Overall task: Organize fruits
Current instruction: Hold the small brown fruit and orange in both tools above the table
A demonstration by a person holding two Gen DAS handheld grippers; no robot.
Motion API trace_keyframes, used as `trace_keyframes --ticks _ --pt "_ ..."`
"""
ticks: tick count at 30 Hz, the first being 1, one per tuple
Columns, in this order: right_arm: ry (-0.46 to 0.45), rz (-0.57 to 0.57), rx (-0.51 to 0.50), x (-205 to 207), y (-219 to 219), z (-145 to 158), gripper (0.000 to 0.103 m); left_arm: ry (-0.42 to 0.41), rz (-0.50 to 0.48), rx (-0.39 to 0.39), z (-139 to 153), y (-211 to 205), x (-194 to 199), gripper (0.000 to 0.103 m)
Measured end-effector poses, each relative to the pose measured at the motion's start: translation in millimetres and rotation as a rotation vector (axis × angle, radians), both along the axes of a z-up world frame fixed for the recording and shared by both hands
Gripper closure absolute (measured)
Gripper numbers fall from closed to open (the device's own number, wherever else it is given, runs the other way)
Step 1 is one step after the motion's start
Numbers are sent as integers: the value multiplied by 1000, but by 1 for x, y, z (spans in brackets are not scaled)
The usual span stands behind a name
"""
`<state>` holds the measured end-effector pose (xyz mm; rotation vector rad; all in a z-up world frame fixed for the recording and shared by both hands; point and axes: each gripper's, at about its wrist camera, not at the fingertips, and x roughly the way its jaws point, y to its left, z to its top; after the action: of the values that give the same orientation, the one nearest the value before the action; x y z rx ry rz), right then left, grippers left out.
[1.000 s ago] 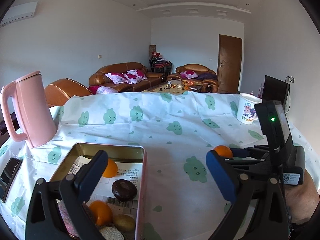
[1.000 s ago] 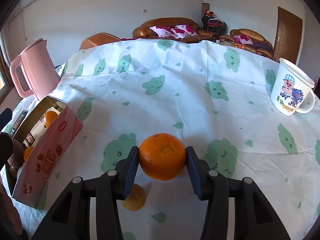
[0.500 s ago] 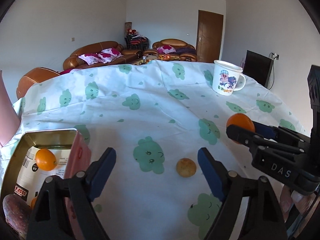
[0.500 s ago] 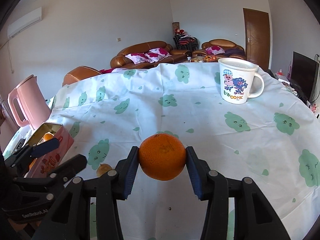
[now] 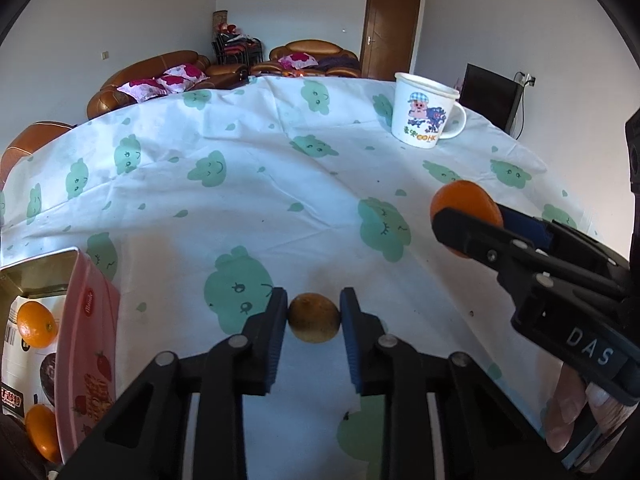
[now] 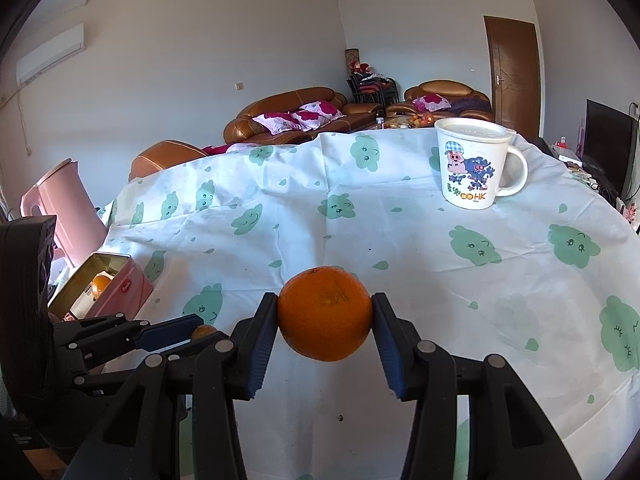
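Observation:
My left gripper is shut on a small brownish-yellow fruit that rests on the tablecloth. My right gripper is shut on an orange and holds it above the table; it shows at the right of the left wrist view. A pink tin box at the left holds oranges and a dark round fruit. The tin also shows at the left of the right wrist view.
A white cartoon mug stands at the far right of the table, also in the right wrist view. A pink kettle stands at the far left. The white tablecloth has green cloud prints.
My left gripper swung right from the tin, moved onto the small brownish fruit and closed its fingers on it. My right gripper kept hold of the orange and lifted slightly.

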<state>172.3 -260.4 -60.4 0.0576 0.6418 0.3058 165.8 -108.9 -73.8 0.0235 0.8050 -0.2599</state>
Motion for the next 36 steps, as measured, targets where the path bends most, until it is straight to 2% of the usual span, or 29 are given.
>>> trace_keyframes --ticks 5,15,36 --pt "-43 20 -5 -7 3 5 54 -82 46 2 11 6 -10 75" --pt "-87 62 19 -14 2 9 54 -180 110 -11 22 17 -21 75" --pt "-180 84 38 -30 0 17 54 -295 160 -13 31 22 -39 75"
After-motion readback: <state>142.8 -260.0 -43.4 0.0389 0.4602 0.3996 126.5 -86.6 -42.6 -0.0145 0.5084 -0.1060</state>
